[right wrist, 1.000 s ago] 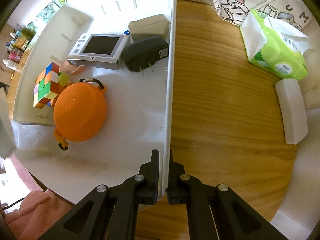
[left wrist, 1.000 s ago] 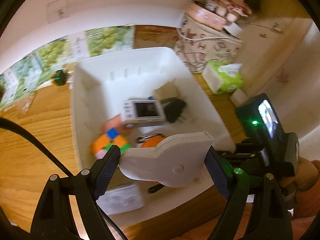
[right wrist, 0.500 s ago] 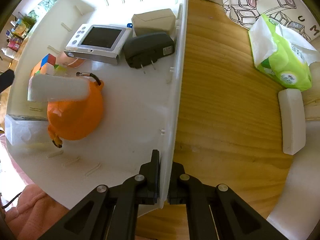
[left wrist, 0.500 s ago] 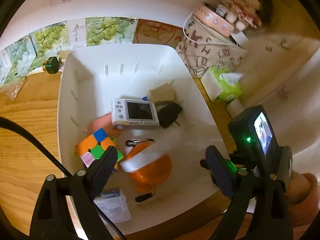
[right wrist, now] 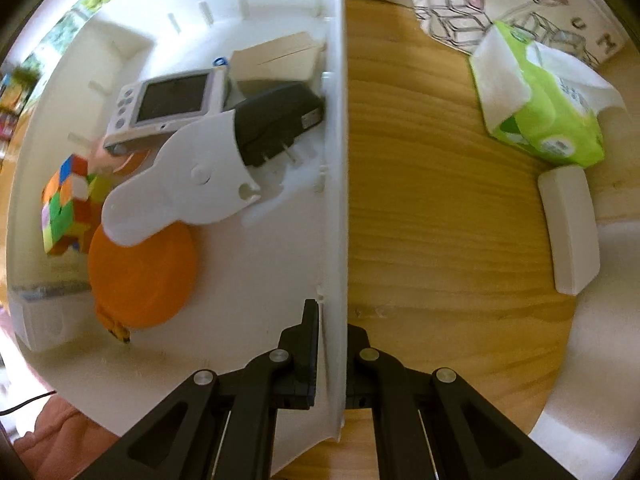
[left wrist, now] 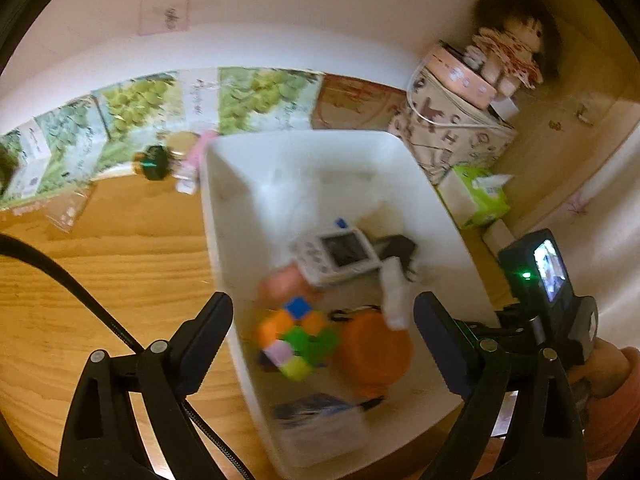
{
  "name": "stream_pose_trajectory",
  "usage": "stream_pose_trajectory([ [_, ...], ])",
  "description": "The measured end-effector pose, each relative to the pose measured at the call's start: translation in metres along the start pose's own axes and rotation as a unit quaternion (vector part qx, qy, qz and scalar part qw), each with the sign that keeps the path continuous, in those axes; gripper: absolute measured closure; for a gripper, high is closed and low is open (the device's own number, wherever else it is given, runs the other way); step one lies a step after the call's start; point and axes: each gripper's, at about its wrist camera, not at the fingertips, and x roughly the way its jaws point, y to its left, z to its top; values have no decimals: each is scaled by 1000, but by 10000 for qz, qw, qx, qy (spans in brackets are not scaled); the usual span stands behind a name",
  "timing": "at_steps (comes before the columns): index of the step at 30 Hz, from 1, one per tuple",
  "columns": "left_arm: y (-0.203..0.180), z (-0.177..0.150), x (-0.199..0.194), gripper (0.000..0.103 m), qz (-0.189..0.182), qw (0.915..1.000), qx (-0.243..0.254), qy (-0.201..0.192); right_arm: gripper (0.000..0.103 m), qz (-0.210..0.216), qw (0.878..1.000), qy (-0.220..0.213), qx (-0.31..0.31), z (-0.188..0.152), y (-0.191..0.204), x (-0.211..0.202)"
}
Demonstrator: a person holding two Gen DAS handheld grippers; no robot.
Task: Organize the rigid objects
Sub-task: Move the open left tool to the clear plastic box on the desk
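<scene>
flat white plastic piece (right wrist: 188, 184) dropped into bin (right wrist: 334, 160) | left tongs (left wrist: 324, 344) emptied

In my white bin (right wrist: 332, 128) the flat white plastic piece (right wrist: 188, 184) lies tilted, its rounded end on the orange round case (right wrist: 140, 280), its wide end against the black plug adapter (right wrist: 276, 124). The small camera (right wrist: 168, 104) rests screen-up beside the adapter, with a tan box (right wrist: 276, 58) behind it by the wall. The colourful puzzle cube (right wrist: 66, 204) sits left of the orange case, and a clear box (right wrist: 40, 320), blurred, seems to lie in the near corner
</scene>
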Motion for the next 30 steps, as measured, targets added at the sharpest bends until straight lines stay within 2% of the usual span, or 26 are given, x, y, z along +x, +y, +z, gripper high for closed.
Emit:
stream_pose_trajectory([
  [6, 44, 7, -12, 10, 253, 9997, -45, 9, 97, 70, 9991, 52, 423, 0, -5, -3],
  [17, 142, 22, -15, 10, 907, 9951, -207, 340, 93, -34, 9954, 144, 944, 8, -8, -2],
  [23, 198, 40, 0, 10, 1230, 9905, -247, 563, 89, -121, 9923, 115, 1225, 12, -16, 5],
  [27, 232, 50, 13, 10, 1159, 9907, -371, 607, 87, -184, 9895, 66, 1434, 6, -18, 1],
  [30, 251, 59, 25, 10, 1289, 9894, -332, 573, 85, -223, 9880, 40, 1528, 1, -18, 4],
])
